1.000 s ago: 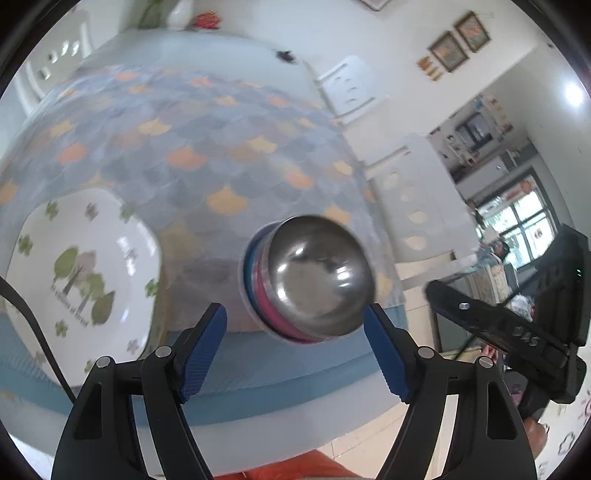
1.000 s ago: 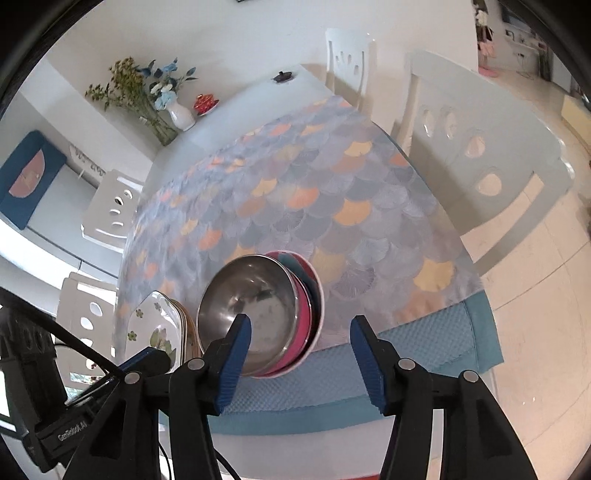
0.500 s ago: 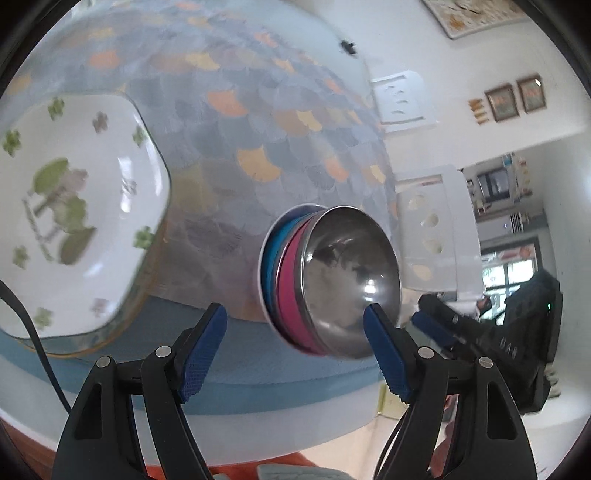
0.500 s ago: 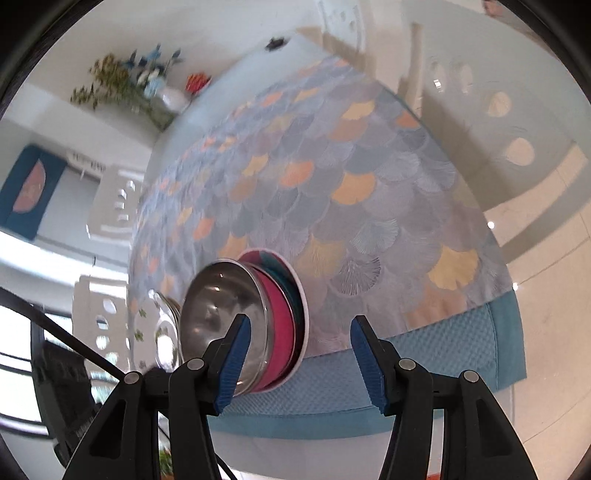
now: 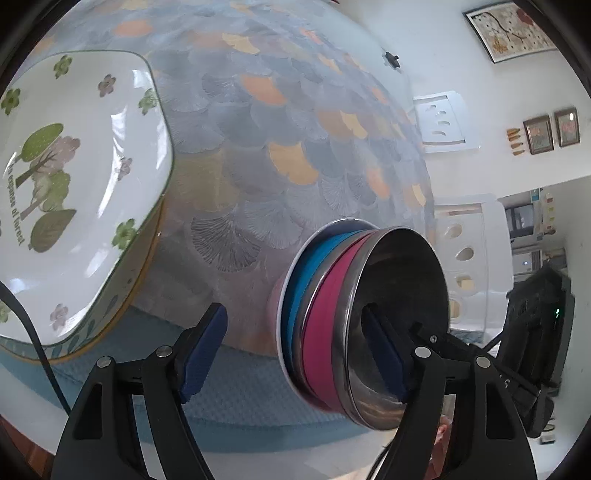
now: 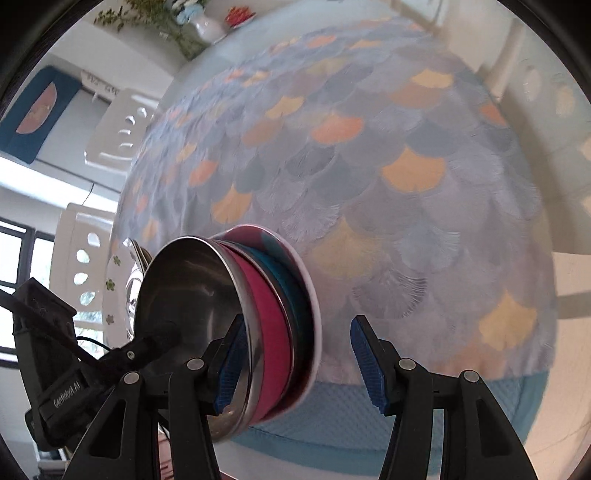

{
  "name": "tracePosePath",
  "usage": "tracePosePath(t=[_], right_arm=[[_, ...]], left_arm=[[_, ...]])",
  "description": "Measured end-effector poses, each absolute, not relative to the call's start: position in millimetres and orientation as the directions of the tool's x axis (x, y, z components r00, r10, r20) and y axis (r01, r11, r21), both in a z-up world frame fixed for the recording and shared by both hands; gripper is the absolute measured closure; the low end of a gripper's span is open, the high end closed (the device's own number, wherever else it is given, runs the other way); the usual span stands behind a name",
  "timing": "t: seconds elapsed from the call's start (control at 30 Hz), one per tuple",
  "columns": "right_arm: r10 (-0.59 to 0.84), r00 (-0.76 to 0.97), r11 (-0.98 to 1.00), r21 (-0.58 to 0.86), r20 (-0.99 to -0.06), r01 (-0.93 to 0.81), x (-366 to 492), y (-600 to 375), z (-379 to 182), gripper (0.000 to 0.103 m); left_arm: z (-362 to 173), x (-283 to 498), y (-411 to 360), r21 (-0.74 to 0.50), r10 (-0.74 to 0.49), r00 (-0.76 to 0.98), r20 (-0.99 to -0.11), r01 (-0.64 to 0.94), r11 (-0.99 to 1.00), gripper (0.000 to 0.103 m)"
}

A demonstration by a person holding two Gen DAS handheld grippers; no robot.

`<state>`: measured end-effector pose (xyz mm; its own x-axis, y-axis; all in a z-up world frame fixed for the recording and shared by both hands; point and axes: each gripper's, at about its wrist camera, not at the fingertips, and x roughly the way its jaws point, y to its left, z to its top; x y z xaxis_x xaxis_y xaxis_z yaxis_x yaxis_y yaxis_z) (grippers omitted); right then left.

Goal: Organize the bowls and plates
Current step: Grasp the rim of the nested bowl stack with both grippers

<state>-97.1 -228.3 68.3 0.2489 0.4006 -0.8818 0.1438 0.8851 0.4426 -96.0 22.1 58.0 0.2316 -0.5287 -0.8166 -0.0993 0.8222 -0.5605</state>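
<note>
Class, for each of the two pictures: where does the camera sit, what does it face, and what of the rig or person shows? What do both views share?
Left wrist: sits on the left gripper, looking down at the table edge; its own fingers, closing, straddle the bowl stack's rim; flowered plate left.
Right wrist: sits on the right gripper, facing the tablecloth; its fingers straddle the opposite rim.
Shared: steel bowl and stack; each shows the other gripper.

White walls carry framed pictures (image 5: 511, 31), white chairs (image 5: 463, 258) ring the table, and daylight pours through a window (image 6: 14, 291).
</note>
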Motion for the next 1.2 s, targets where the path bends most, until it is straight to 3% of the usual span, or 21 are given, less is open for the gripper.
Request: tracePosePath(t=[0.1, 0.17, 0.3, 0.6, 0.77, 1.2], right_arm=[[0.396, 0.261, 0.894, 0.434, -0.88, 0.107, -93, -227, 63, 0.049], [0.41, 0.253, 0.89, 0.445, -0.876, 0.099, -89, -226, 59, 0.049], [0.459, 0.241, 0.868, 0.49, -0.855, 0.086, -85, -227, 51, 0.049], [0.446, 0.238, 0.884, 0.466, -0.863, 0.032, -85, -217, 53, 0.051], [0.432, 0.258, 0.896, 0.443, -0.864, -0.015, -85, -208, 57, 0.059], [0.417, 0.29, 0.905, 0.422, -0.861, -0.048, -89, -206, 58, 0.059]], left_arm=[[51, -96, 16, -0.556, -0.525, 0.226, -0.821, -0.106, 0.824, 0.039], [47, -96, 15, -0.556, -0.524, 0.226, -0.821, -0.114, 0.823, 0.052], [42, -96, 12, -0.583, -0.548, 0.242, -0.801, -0.11, 0.805, 0.063], [42, -98, 13, -0.589, -0.55, 0.26, -0.794, -0.105, 0.801, 0.062], [44, -94, 8, -0.566, -0.537, 0.241, -0.809, -0.071, 0.821, 0.06], [45, -91, 6, -0.556, -0.531, 0.24, -0.813, -0.05, 0.83, 0.06]])
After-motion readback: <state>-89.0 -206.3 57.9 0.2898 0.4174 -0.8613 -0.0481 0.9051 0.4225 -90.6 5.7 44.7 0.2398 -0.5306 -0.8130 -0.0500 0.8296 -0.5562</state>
